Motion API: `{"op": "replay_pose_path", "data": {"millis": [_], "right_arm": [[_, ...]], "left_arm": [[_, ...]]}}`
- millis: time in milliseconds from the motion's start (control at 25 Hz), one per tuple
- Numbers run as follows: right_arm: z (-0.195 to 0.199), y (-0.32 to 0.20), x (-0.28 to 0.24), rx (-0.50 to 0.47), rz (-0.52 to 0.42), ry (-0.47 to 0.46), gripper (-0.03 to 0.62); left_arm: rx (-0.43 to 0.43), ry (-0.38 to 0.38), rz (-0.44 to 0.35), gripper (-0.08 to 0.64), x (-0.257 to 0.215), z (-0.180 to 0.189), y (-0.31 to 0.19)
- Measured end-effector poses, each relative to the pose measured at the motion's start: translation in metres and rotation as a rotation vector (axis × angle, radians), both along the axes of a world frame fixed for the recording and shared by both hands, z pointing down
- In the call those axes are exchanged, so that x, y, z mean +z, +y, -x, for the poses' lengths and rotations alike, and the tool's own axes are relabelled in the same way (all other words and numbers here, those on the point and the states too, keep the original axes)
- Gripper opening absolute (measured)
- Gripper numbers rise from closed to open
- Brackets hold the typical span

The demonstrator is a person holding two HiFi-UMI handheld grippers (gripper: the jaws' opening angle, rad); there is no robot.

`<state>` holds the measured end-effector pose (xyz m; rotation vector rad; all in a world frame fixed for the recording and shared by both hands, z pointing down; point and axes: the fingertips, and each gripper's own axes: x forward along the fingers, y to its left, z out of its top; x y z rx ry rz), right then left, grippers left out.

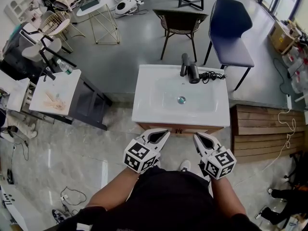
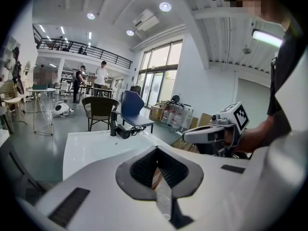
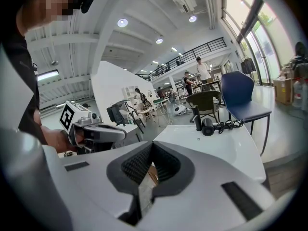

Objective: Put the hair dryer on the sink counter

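Both closed — left tool (image 1: 165, 134), right tool (image 1: 197, 135) — hair dryer (image 1: 193, 74) on counter (image 1: 144, 107)

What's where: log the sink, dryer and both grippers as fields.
sink: white, with a dark faucet at the back
dryer: lying on the sink's back rim, right of the faucet, cord trailing right
left gripper: shut, empty, near the sink's front
right gripper: shut, empty, beside the left
status: dryer already on the sink, unheld
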<state>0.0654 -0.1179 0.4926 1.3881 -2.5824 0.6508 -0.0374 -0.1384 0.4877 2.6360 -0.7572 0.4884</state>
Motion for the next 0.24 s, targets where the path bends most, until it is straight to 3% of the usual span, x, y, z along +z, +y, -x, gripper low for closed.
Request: {"op": "replay_pose_path", "data": {"millis": [240], "right_arm": [[0.0009, 0.0009, -0.0019, -0.006, -0.002, 0.006, 0.003]], "left_arm": [[-0.002, 0.004, -0.001, 0.0, -0.0024, -0.0005, 0.0003]]}}
